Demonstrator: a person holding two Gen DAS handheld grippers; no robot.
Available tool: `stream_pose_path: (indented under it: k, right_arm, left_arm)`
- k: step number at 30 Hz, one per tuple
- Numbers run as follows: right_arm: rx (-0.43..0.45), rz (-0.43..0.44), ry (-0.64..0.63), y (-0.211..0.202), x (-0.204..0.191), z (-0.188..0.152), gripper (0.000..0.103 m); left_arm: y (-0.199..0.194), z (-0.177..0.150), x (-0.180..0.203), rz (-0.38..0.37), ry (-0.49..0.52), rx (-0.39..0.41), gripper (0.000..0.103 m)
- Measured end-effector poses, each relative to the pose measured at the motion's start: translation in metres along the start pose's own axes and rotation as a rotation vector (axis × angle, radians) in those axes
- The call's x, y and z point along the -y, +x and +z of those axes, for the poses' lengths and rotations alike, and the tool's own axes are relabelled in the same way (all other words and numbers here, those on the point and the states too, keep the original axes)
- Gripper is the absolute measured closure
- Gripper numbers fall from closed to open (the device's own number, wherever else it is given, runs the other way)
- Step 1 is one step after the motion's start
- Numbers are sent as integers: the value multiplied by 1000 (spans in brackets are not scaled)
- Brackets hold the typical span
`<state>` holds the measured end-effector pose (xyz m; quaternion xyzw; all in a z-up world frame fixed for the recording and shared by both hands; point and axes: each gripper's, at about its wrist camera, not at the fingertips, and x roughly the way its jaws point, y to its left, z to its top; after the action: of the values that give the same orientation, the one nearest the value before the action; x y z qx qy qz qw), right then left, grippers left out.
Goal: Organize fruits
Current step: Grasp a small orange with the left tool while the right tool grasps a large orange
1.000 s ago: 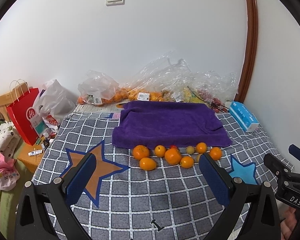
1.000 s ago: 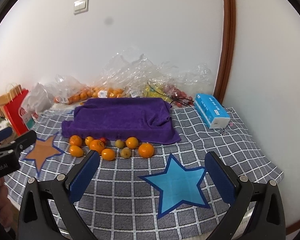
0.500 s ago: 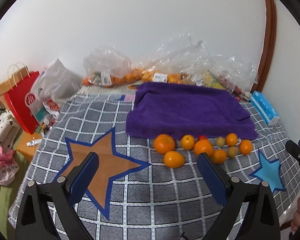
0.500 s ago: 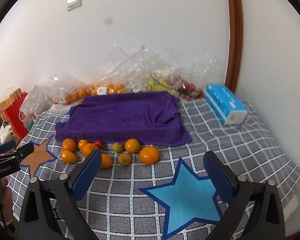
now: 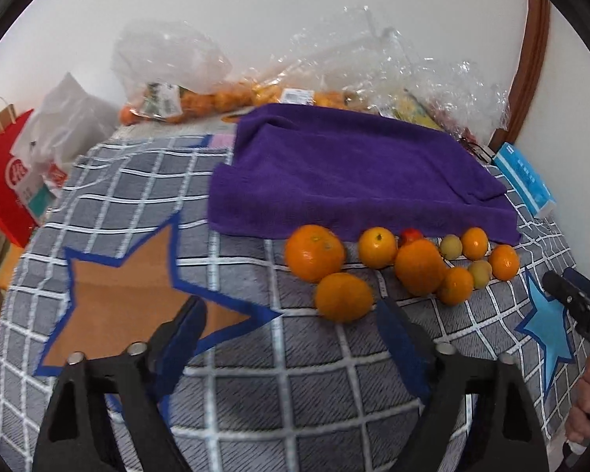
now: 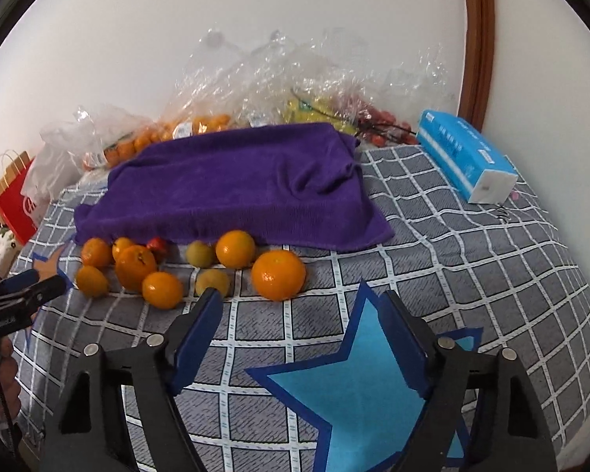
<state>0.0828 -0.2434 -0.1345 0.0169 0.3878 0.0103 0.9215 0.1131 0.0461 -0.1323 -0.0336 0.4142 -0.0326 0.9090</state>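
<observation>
Both grippers have come closer to the fruit than a second ago; the fruit now fills more of each wrist view.

Left gripper [image 5: 291, 330]: jaws wide, nothing between them, over the checked cloth [image 5: 255, 393] just short of the nearest orange [image 5: 344, 297]. An orange star patch [image 5: 129, 299] lies left of it.

Right gripper [image 6: 301, 328]: jaws wide, holding nothing, over a blue star patch [image 6: 358, 397], just short of the largest orange [image 6: 278, 274].

Fruit: a loose cluster of oranges with two small yellow-green fruits [image 6: 200, 253] and one small red fruit [image 6: 157, 244] (partly hidden), all on the checked cloth along the near edge of the purple towel [image 6: 236, 185].

Behind the towel: clear bags [image 6: 263, 86] of more fruit against the wall. Right of the towel: a blue tissue pack [image 6: 466, 153].
</observation>
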Motion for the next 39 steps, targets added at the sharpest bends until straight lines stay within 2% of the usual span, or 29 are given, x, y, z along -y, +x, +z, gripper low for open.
stream_pose_path:
  k: [2,6,12,15,16,20,28,33,35,39]
  right_arm:
    - [12,3,0,3,1,1,28]
    - [24,16,6,13,3,3,28]
    - [-14,57,8,30,4,5,32]
    - [-14,37,-6,36,5,6,36]
    - [-14,39,-7,37,6,5,36]
    - [-36,50,-2,47,9,5,41]
    - [-54,82,-17,63,1,9,41]
    - [-83,75,-33,72,-3,10,51]
    - [-76,84,-58,71,-5,7,61]
    - [-68,67,-96,69,-13,5,61]
  left_arm:
    - [9,0,3,-26,2,-8,24]
    - [23,-4,9,-80,17,-26,31]
    - [32,-6,17,-101,41,-18,40]
    - [34,-7,17,-138,53,-14,63]
    - [34,-7,17,-167,52,-16,65]
    - [29,-9,16,-224,49,2,68]
    - [29,-9,15,-247,31,7,68]
    - [29,-10,14,-254,23,9,69]
    - [29,-9,12,-259,18,9,69]
    - [30,-9,10,-262,15,6,69]
